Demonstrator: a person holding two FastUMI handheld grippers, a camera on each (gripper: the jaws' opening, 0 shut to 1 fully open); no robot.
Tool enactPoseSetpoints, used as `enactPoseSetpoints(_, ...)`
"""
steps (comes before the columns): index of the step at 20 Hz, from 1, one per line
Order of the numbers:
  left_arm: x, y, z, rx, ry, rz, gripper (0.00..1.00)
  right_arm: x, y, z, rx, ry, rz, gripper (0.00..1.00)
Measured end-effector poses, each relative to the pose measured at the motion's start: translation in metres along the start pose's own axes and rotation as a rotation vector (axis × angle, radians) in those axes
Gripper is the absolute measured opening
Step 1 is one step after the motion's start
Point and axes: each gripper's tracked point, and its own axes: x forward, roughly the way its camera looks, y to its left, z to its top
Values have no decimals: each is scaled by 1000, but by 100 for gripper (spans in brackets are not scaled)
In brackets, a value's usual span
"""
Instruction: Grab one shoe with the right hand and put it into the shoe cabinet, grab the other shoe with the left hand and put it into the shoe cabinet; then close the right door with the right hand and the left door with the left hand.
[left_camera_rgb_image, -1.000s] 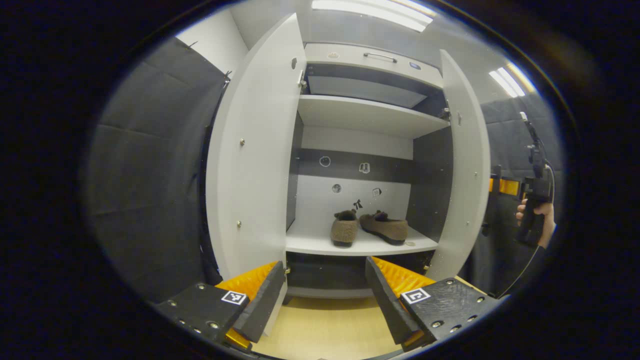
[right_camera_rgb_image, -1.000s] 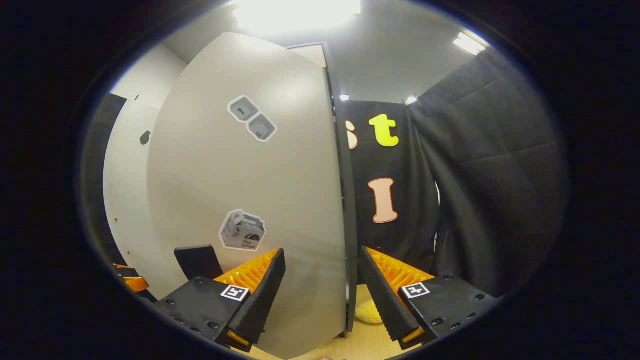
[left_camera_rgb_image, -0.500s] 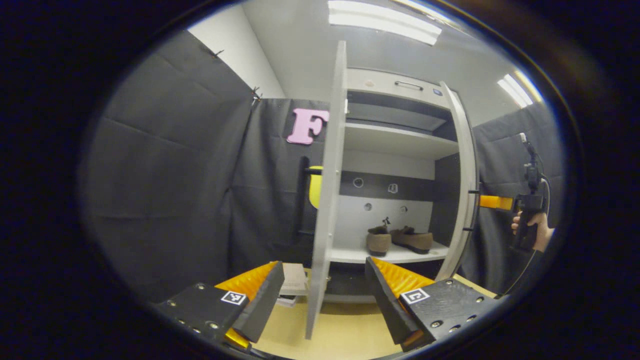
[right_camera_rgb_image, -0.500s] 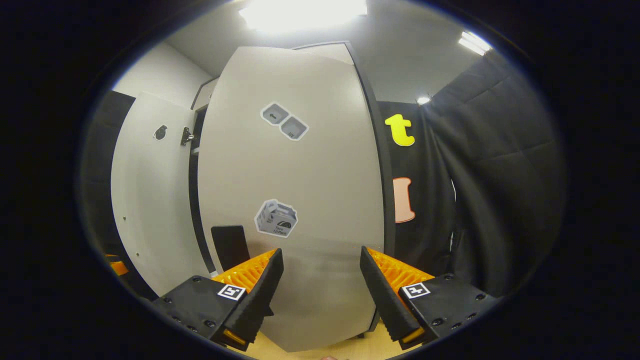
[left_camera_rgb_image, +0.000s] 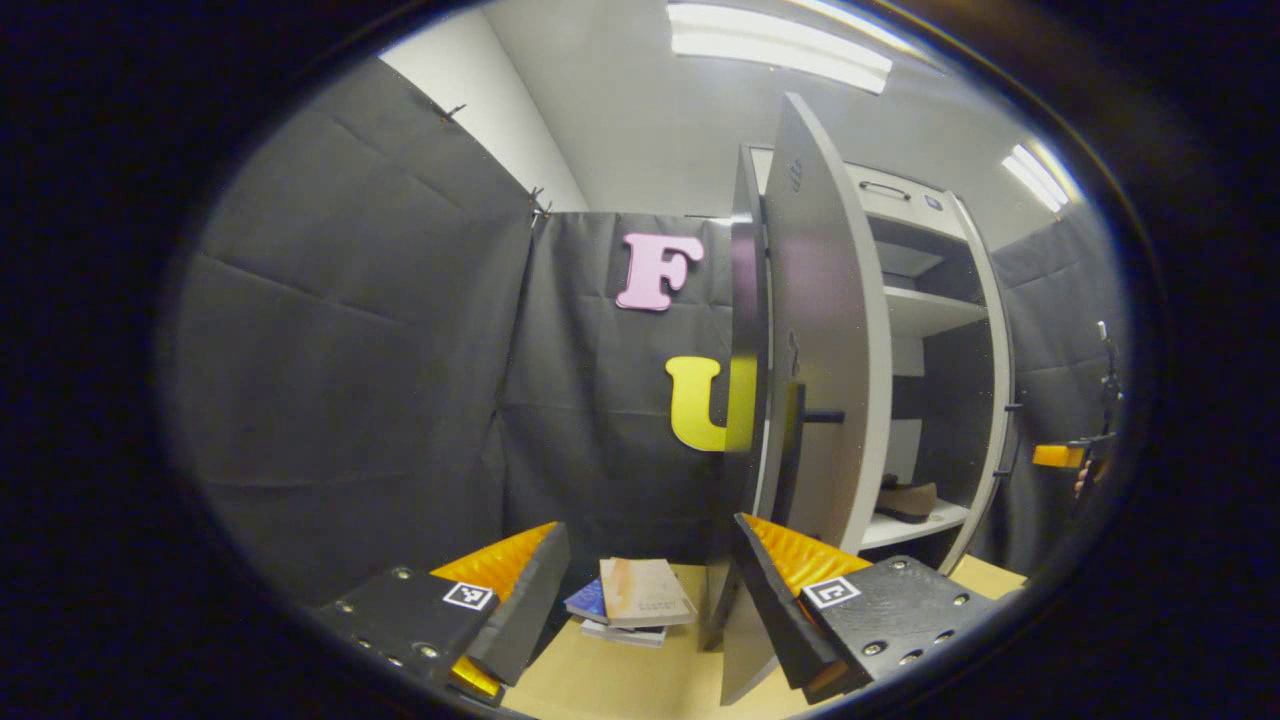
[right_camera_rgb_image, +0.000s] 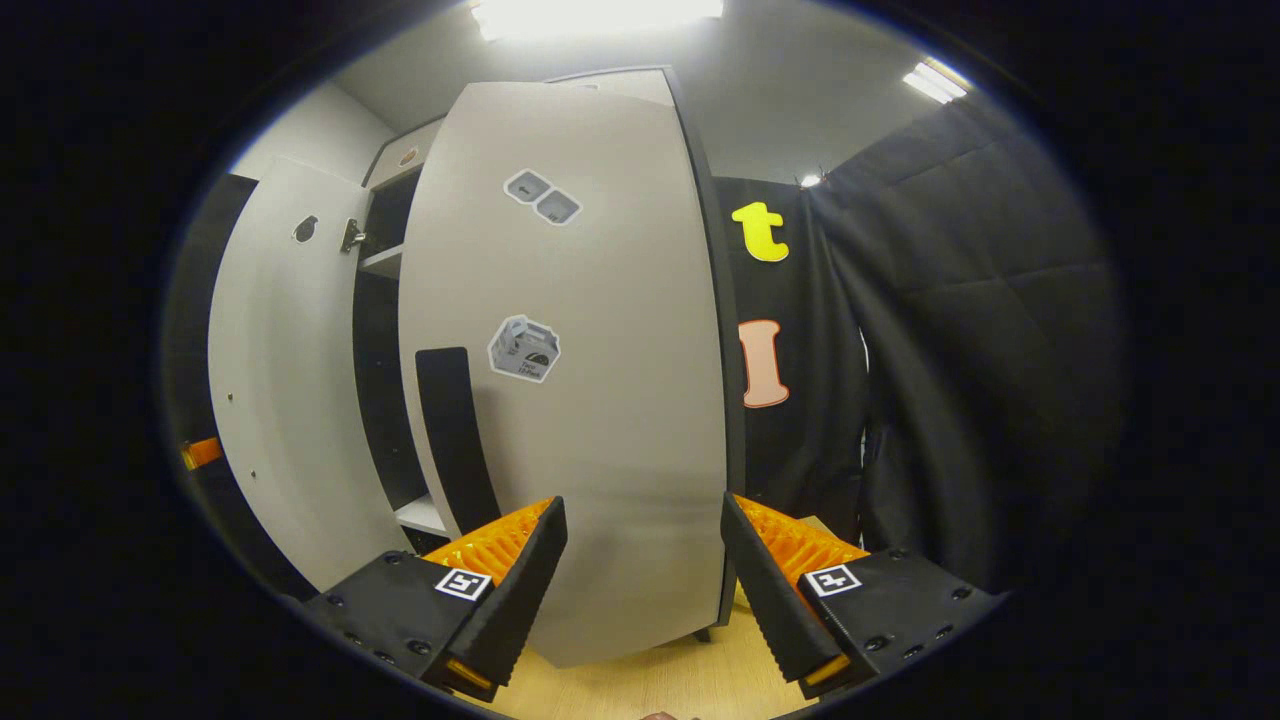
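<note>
While our left gripper (left_camera_rgb_image: 640, 590) gapes empty before the left door (left_camera_rgb_image: 820, 340), one shoe (left_camera_rgb_image: 908, 498) sits inside; our right gripper (right_camera_rgb_image: 642, 570), spread and empty, faces the right door (right_camera_rgb_image: 590, 400), its sticker (right_camera_rgb_image: 524, 349) illegible.

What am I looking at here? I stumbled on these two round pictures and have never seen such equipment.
A person holds a two-finger gripper in each hand; a fisheye camera rides on each, looking along its fingers. In the left gripper view, the left gripper is open and holds nothing, facing the edge of the shoe cabinet's left door. A brown shoe sits on a shelf inside, and some books lie on the floor. Far right, the other gripper shows. In the right gripper view, the right gripper, also open and empty, faces the outside of the right door, which is partly closed.
</note>
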Motion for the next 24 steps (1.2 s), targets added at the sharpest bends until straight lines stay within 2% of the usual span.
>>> enactPoseSetpoints(2,23,0,7,4,-1,-46,100,-7,2,-5,-9,7,-3,98)
enactPoseSetpoints(3,36,-2,7,10,1,-76,89,-8,2,-6,-12,10,-9,98)
enactPoseSetpoints(4,48,-6,5,14,6,-110,88,-10,3,-7,-10,11,-13,98)
enactPoseSetpoints(5,60,-7,-1,11,27,-125,100,-13,4,-10,-5,14,-15,98)
enactPoseSetpoints(9,82,-22,-4,-42,30,-178,100,-21,-4,-17,11,30,-37,98)
enactPoseSetpoints(10,83,-24,-3,-42,26,-189,95,-23,-8,-17,12,32,-47,98)
enactPoseSetpoints(11,87,-25,-1,-35,25,-191,100,-23,-11,-19,14,33,-57,98)
enactPoseSetpoints(12,90,-23,-1,-25,27,-180,95,-24,-15,-20,19,35,-69,98)
enactPoseSetpoints(15,89,-25,0,-11,32,-168,95,-28,-31,-14,42,-4,-129,98)
enactPoseSetpoints(16,88,-27,2,-3,26,-166,89,-28,-32,-13,46,-9,-134,98)
enactPoseSetpoints(17,88,-30,3,8,26,-165,95,-27,-33,-17,44,-5,-138,98)
enactPoseSetpoints(20,86,-51,5,32,34,-208,95,-26,-35,-25,39,13,-143,98)
enactPoseSetpoints(24,86,-94,2,-20,35,-283,95,-23,-30,-34,48,33,-133,98)
